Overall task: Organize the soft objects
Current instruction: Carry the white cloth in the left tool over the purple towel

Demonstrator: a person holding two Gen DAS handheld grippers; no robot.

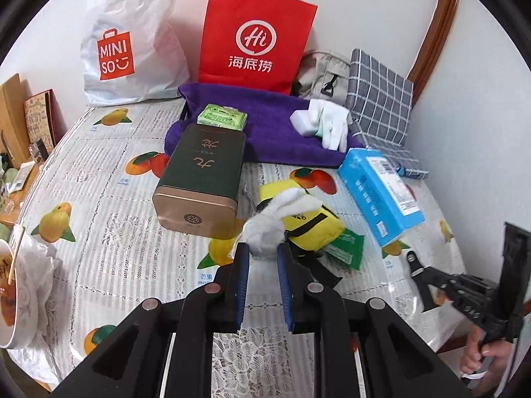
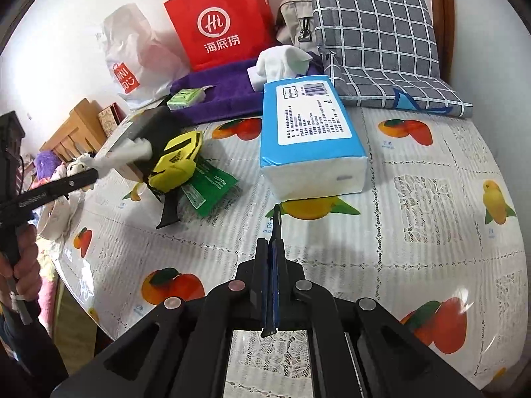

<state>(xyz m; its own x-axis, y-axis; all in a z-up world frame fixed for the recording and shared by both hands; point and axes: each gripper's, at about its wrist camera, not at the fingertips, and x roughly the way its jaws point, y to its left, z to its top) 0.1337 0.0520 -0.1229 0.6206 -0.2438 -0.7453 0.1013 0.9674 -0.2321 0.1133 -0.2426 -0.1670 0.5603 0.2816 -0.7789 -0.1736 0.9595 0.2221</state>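
One white glove (image 1: 265, 232) is being pinched by the left claw (image 1: 262, 255) above the tabletop (image 1: 116, 265); likely next, joining its mate (image 1: 332, 126) on the purple towel (image 1: 275, 132). Right claw (image 2: 272, 265) is idling, pressed together.

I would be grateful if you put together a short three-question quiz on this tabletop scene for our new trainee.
1. True or false: the left hand-held gripper is shut on a white glove.
2. What lies directly under the yellow pouch? A) green packet B) purple towel C) checked cushion
3. Fill in: the right hand-held gripper is ____ and holds nothing.

Key: 1 true; 2 A; 3 shut. The second white glove lies on the purple towel, and the blue tissue pack lies apart on the tablecloth.
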